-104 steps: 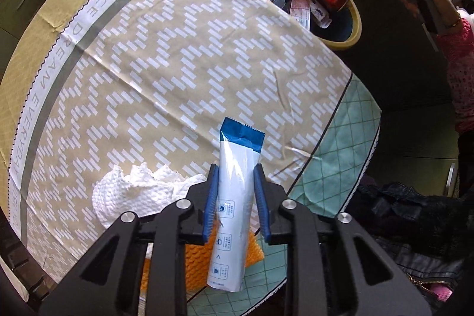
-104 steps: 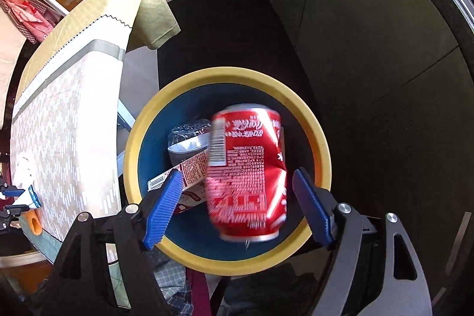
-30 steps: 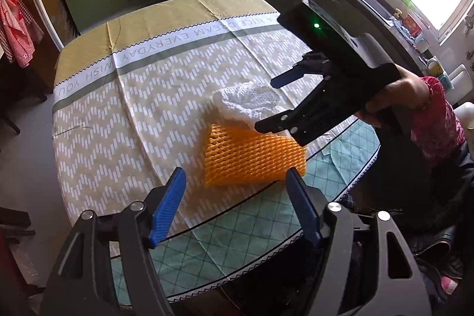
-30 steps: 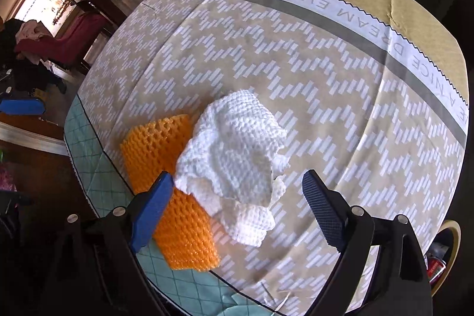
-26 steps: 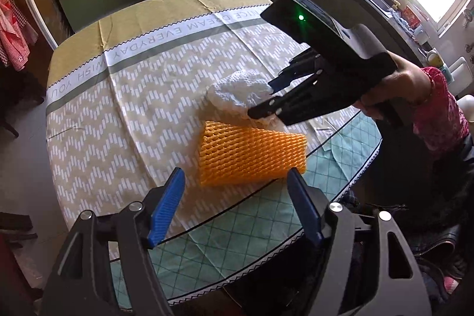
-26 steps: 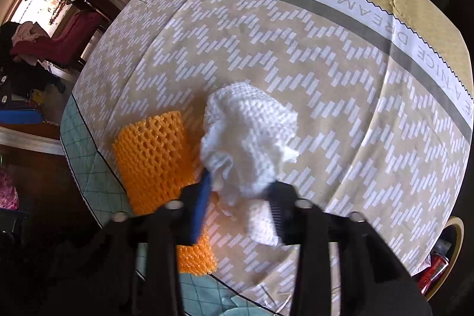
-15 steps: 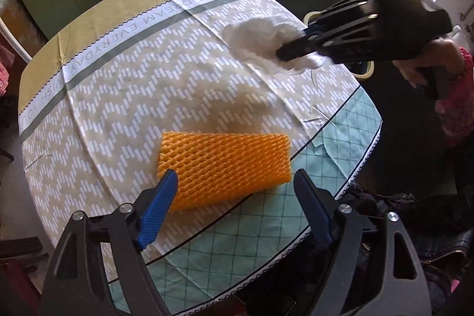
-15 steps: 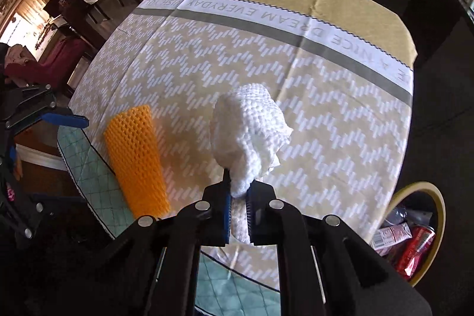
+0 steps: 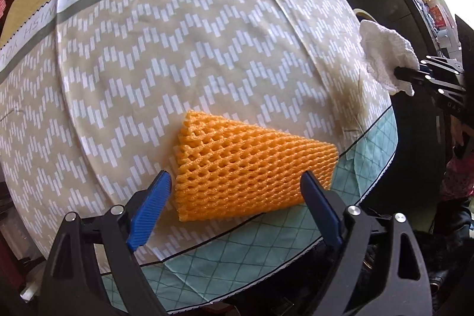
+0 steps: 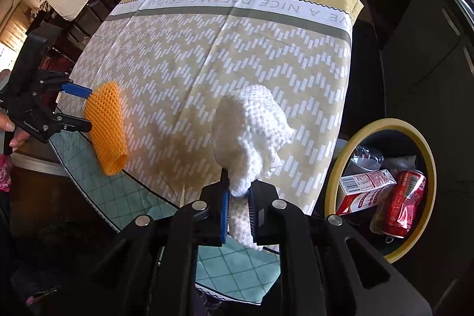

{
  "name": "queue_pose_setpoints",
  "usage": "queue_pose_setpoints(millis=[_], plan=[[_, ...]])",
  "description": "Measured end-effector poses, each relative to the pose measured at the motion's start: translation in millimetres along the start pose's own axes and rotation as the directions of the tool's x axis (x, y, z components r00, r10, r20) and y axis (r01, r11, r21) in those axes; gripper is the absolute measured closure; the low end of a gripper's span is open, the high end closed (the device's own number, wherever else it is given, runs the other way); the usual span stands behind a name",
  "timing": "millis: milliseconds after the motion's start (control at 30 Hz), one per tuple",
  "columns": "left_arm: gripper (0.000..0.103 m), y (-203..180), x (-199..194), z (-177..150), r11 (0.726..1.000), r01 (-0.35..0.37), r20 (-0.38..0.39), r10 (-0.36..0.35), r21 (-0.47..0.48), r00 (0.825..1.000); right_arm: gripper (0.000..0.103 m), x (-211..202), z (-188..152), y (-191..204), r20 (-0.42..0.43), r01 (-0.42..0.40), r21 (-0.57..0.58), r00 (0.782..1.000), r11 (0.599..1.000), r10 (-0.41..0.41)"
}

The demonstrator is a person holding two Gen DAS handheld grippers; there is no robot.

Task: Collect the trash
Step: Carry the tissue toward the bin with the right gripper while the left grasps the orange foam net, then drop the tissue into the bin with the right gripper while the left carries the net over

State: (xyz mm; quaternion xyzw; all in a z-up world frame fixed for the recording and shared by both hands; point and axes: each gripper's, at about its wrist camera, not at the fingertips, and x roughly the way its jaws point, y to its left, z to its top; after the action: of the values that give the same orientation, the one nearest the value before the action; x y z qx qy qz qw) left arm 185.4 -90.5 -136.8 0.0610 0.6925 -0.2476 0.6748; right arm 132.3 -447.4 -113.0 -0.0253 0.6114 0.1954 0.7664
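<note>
Left gripper (image 9: 234, 209) fingers wide and just been opening, straddling orange foam net (image 9: 251, 168) on the surface (image 9: 177, 49), right gripper (image 10: 238, 211) fingers clamping white paper towel (image 10: 251, 132), bin (image 10: 426, 156) beside

the white paper towel (image 10: 251, 132) no longer lies on the tablecloth (image 9: 177, 49) beside the orange foam net (image 9: 248, 171); the right gripper (image 10: 237, 206) now pinches it and carries it near the tablecloth's edge, toward the bin (image 10: 426, 156). the left gripper (image 9: 234, 209), its jaws just opening wider, now straddles the net's near end, pads not pressing it.
</note>
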Motion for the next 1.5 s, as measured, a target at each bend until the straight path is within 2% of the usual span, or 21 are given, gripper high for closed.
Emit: queue_pose_setpoints(millis=[133, 167, 200, 233, 300, 400, 567, 700, 900, 1033, 1100, 1133, 1167, 1233, 1333, 1400, 1500], plan=[[0.021, 2.0, 8.2, -0.5, 1.000, 0.015, -0.017, -0.015, -0.005, 1.000, 0.091, -1.9, 2.4, 8.0, 0.006, 0.007, -0.020, 1.000, 1.000, -0.007], [0.031, 0.4, 7.9, -1.0, 1.000, 0.018, -0.012, -0.018, 0.002, 1.000, 0.091, -2.7, 2.3, 8.8, 0.007, 0.010, -0.023, 1.000, 1.000, -0.010], [0.046, -0.7, 7.2, -1.7, 1.000, 0.024, -0.007, -0.024, 0.006, 1.000, 0.091, -3.3, 2.6, 9.2, 0.007, 0.012, -0.024, 1.000, 1.000, -0.012], [0.054, -1.7, 6.5, -2.0, 0.999, 0.033, -0.002, -0.033, 0.004, 0.999, 0.091, -4.6, 2.4, 9.2, 0.009, 0.016, -0.023, 1.000, 1.000, -0.016], [0.087, -7.3, 3.8, -3.5, 0.999, 0.045, 0.013, -0.046, 0.030, 0.999, 0.091, -9.0, 1.1, 7.3, 0.019, 0.025, -0.020, 1.000, 0.999, -0.025], [0.096, -21.7, -2.8, -5.0, 0.997, 0.047, 0.048, -0.050, 0.065, 0.998, 0.091, -20.7, -2.7, -0.3, 0.040, 0.039, -0.001, 0.998, 0.999, -0.039], [0.097, -43.3, -30.0, -4.5, 0.992, 0.059, 0.143, -0.075, 0.112, 0.987, 0.091, -51.5, -15.8, -29.0, 0.095, 0.073, 0.071, 0.992, 0.995, -0.080], [0.097, -64.7, -58.9, -1.6, 0.986, 0.041, 0.209, -0.075, 0.164, 0.975, 0.091, -78.0, -34.1, -61.2, 0.126, 0.130, 0.153, 0.981, 0.980, -0.150], [0.097, -95.4, -103.0, 14.2, 0.969, -0.014, 0.286, -0.059, 0.246, 0.957, 0.091, -80.9, -63.4, -128.5, 0.074, 0.249, 0.303, 0.956, 0.920, -0.283], [0.097, -119.6, -116.6, 29.6, 0.957, -0.044, 0.312, -0.050, 0.287, 0.949, 0.090, -59.2, -80.2, -165.4, 0.036, 0.222, 0.373, 0.967, 0.901, -0.253], [0.097, -133.8, -120.5, 35.7, 0.949, -0.054, 0.317, -0.050, 0.312, 0.947, 0.080, -45.2, -85.1, -177.7, 0.025, 0.190, 0.386, 0.976, 0.903, -0.216], [0.097, -141.6, -122.1, 40.1, 0.945, -0.060, 0.321, -0.050, 0.322, 0.946, 0.061, -37.8, -86.9, -182.3, 0.006, 0.189, 0.391, 0.978, 0.901, -0.208], [0.097, -150.7, -122.4, 44.8, 0.940, -0.066, 0.324, -0.049, 0.335, 0.945, 0.051, -33.0, -89.6, -187.0, 0.001, 0.195, 0.399, 0.977, 0.896, -0.213], [0.097, -168.3, -121.8, 56.2, 0.929, -0.069, 0.324, -0.057, 0.364, 0.944, 0.051, -33.1, -95.7, -192.8, 0.005, 0.192, 0.413, 0.977, 0.890, -0.213], [0.097, -198.4, -115.4, 75.4, 0.908, -0.070, 0.316, -0.071, 0.413, 0.946, 0.051, -56.1, -108.3, -198.0, 0.074, 0.156, 0.448, 0.975, 0.881, -0.210], [0.097, -220.7, -108.7, 90.1, 0.892, -0.062, 0.302, -0.085, 0.448, 0.950, 0.051, -78.7, -121.5, -197.4, 0.123, 0.149, 0.467, 0.965, 0.871, -0.231], [0.097, -254.3, -95.8, 111.9, 0.866, -0.049, 0.285, -0.109, 0.498, 0.952, 0.045, -113.2, -147.5, -193.5, 0.202, 0.129, 0.501, 0.944, 0.856, -0.261]])
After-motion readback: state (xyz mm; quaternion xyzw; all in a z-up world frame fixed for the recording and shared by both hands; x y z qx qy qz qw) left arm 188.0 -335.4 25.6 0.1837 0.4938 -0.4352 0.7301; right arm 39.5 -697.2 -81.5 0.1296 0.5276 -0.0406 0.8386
